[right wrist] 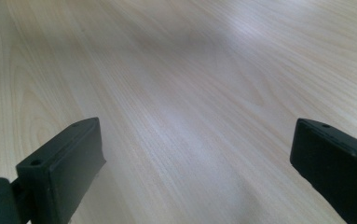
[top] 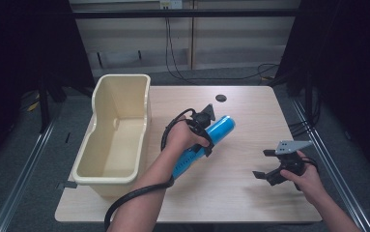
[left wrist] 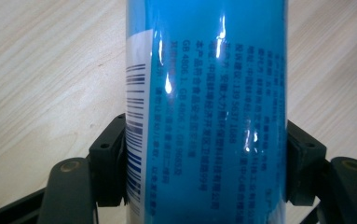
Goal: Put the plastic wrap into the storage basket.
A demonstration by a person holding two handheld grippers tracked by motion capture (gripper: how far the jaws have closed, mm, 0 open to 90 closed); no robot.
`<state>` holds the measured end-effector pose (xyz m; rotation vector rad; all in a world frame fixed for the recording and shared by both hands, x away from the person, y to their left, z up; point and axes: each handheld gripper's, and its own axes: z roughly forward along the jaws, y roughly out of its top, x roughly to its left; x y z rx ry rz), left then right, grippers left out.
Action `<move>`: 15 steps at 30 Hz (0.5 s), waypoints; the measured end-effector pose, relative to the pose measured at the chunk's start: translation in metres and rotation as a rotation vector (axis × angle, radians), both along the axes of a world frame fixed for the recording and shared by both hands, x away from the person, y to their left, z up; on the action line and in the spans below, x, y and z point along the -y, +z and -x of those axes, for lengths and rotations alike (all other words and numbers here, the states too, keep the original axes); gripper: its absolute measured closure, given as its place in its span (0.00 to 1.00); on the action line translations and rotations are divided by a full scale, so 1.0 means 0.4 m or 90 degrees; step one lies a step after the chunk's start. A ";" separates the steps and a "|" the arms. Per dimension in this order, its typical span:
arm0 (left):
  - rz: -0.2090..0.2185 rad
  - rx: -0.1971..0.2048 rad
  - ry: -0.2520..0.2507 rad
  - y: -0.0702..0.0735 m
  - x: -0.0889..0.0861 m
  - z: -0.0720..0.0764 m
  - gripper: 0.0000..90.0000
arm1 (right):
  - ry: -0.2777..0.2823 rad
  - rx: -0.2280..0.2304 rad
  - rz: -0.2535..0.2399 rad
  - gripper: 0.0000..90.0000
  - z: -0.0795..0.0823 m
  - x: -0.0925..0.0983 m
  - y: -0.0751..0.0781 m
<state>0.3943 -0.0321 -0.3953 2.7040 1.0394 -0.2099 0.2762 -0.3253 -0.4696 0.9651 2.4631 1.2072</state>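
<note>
A long blue cylinder-shaped package with white printing and a barcode hangs tilted over the middle of the wooden table. My left gripper is shut on it near its middle. In the left gripper view the blue package stands between both black jaws, whose pads press on its sides. My right gripper rests low over the table at the right, held by a hand. In the right gripper view its jaws stand wide apart, the right gripper open over bare wood.
A deep cream plastic tub stands along the table's left side, with nothing in it that I can see. A small dark round spot marks the far part of the tabletop. Cables run on the floor behind the table.
</note>
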 end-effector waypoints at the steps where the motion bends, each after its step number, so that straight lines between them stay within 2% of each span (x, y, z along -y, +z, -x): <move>1: 0.003 -0.003 0.001 0.007 -0.002 0.001 0.36 | 0.000 0.000 0.000 0.03 0.000 0.000 0.000; 5: 0.009 -0.006 0.003 0.044 -0.014 0.000 0.36 | -0.002 0.004 -0.001 0.03 -0.001 0.000 0.001; 7: 0.003 -0.003 0.003 0.060 -0.019 -0.002 0.36 | -0.002 0.006 0.000 0.03 0.000 0.001 0.002; 11: 0.009 -0.007 0.011 0.080 -0.026 0.001 0.36 | -0.002 0.004 -0.002 0.03 0.000 0.000 0.003; 15: 0.002 -0.008 0.013 0.105 -0.032 0.003 0.36 | 0.000 0.003 -0.002 0.03 0.000 0.000 0.003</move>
